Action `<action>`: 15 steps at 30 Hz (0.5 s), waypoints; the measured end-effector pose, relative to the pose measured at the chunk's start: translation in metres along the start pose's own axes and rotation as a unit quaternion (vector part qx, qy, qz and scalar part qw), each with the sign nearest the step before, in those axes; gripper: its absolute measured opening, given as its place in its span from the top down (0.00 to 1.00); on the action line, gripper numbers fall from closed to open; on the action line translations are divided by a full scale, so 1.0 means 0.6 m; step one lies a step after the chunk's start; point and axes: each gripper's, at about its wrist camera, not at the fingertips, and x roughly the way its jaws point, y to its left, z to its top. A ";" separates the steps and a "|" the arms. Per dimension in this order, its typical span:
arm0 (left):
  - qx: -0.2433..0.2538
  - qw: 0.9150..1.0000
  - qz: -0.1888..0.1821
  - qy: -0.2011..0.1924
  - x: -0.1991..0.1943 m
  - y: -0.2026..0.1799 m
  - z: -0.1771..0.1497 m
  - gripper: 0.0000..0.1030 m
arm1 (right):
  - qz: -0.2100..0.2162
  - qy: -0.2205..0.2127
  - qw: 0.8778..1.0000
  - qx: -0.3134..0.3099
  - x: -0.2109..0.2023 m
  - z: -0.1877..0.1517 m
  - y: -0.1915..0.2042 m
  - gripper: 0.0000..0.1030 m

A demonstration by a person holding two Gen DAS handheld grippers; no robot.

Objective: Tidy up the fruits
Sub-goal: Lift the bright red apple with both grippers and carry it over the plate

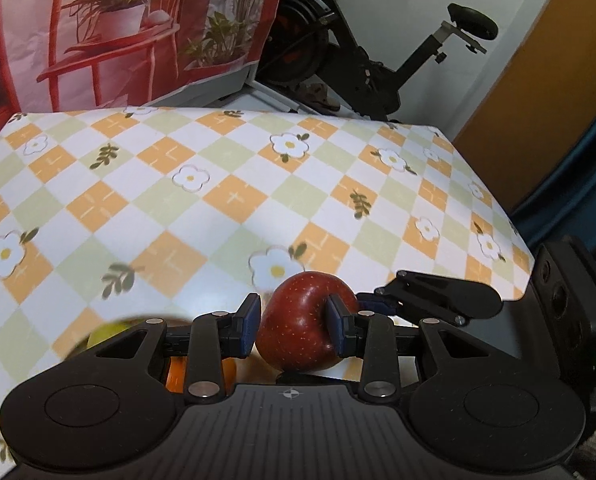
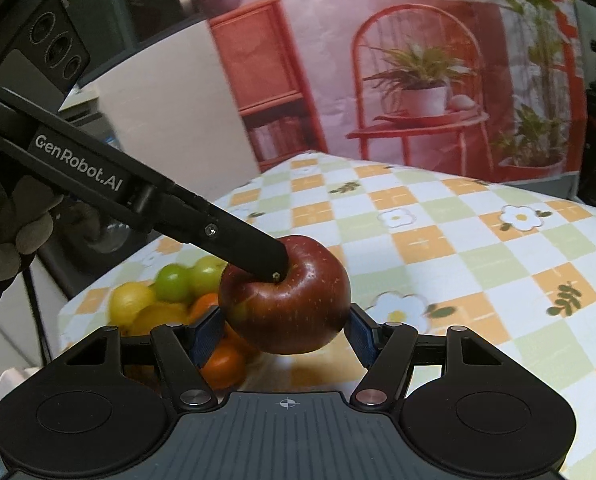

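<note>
Far beyond the tabletop (image 1: pixel 226 184): a printed backdrop (image 1: pixel 110 28) of red chairs and potted plants on the left, an exercise bike (image 1: pixel 361 52) on the right, an orange-brown panel (image 1: pixel 537 92) at the right edge. Checked cloth in orange, green and white with daisies over the whole tabletop.

Near edge, left wrist view: a red apple (image 1: pixel 301 324) pinched by the left hand-held gripper (image 1: pixel 294 326), one blue pad (image 1: pixel 249 330) against the apple's left flank, the other pressed into the dimple on its right side; jaws narrowed onto the fruit. Apple tipped sideways, core axis roughly level and pointing right. Right hand-held gripper (image 1: pixel 381 300) coming in from the right, its blue tip touching or just beside the apple.

Right wrist view: same apple (image 2: pixel 286 296) between the right hand-held gripper (image 2: pixel 286 332) pads (image 2: pixel 359 338), jaws spread wide to either flank; actual contact hard to judge. Dimple facing up and far here, one black finger (image 2: pixel 254 252) of the left hand-held gripper set into it, blocking the apple's upper left. Gloved hand (image 2: pixel 6 236) at the left edge.

Behind and below the apple, a heap of fruit: yellow lemons (image 2: pixel 132 302), green limes (image 2: pixel 174 282), oranges (image 2: pixel 222 364). Container under them hidden.
</note>
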 end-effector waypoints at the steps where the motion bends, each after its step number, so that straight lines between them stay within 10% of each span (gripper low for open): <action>1: 0.000 1.000 0.001 0.001 -0.007 0.000 -0.008 0.63 | 0.005 0.004 1.000 -0.005 -0.002 -0.003 0.010 0.40; 15: -0.026 1.000 0.006 0.001 -0.038 0.020 -0.083 0.63 | 0.016 0.070 0.996 -0.057 0.007 -0.025 0.101 0.40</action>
